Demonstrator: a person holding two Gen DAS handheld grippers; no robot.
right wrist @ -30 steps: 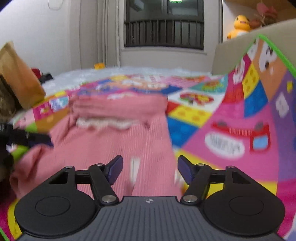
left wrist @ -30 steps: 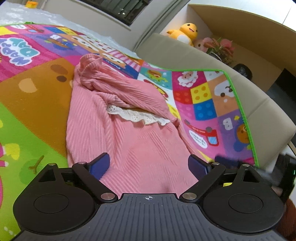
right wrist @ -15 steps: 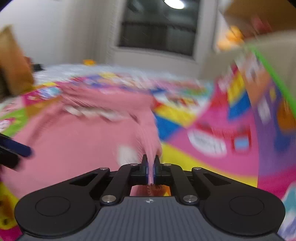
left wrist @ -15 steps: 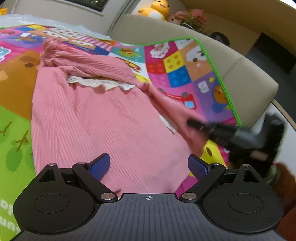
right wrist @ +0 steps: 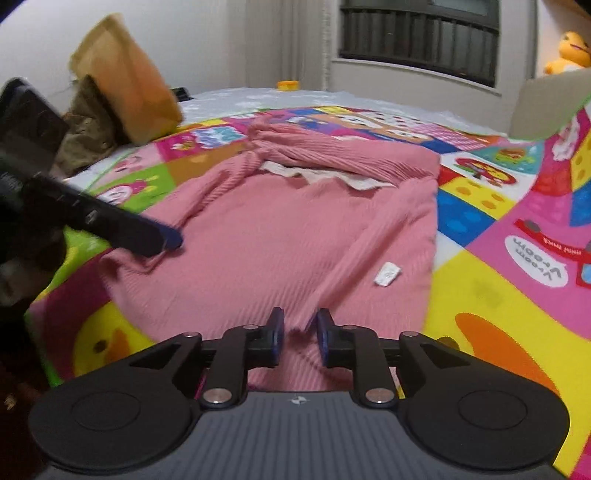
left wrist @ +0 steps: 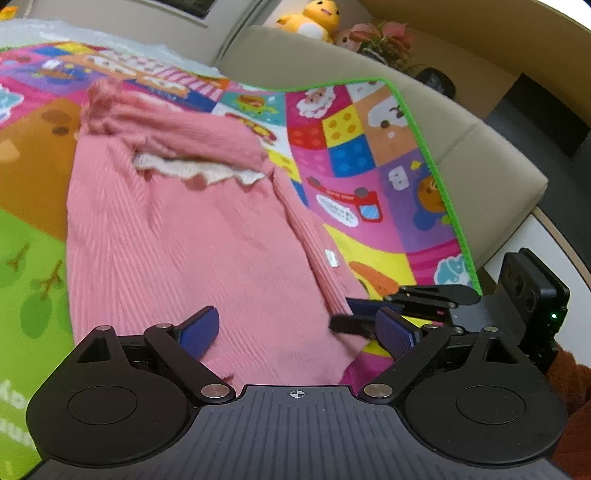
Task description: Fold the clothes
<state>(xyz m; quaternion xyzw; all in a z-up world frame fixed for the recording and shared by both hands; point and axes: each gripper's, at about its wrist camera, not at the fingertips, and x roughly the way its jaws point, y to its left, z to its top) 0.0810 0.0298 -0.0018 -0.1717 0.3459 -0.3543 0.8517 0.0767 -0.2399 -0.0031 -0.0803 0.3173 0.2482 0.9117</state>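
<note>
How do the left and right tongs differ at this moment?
The left tongs gape wide; the right tongs are nearly closed. The left pair hangs over flat fabric, while a ridge of the pink top rises between the right pads; whether it is gripped is unclear. The left is at the top's left side and the right is nearer its right. Both are low by the hem, over the play mat.

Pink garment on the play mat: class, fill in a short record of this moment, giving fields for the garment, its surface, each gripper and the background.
garment: pink ribbed top, spread flat, white lace trim at neckline, small white tag
surface: colourful play mat
left gripper: open, over the hem
right gripper: slightly open, fabric between fingers, not clamped
background: yellow plush toy, beige cushion
</note>
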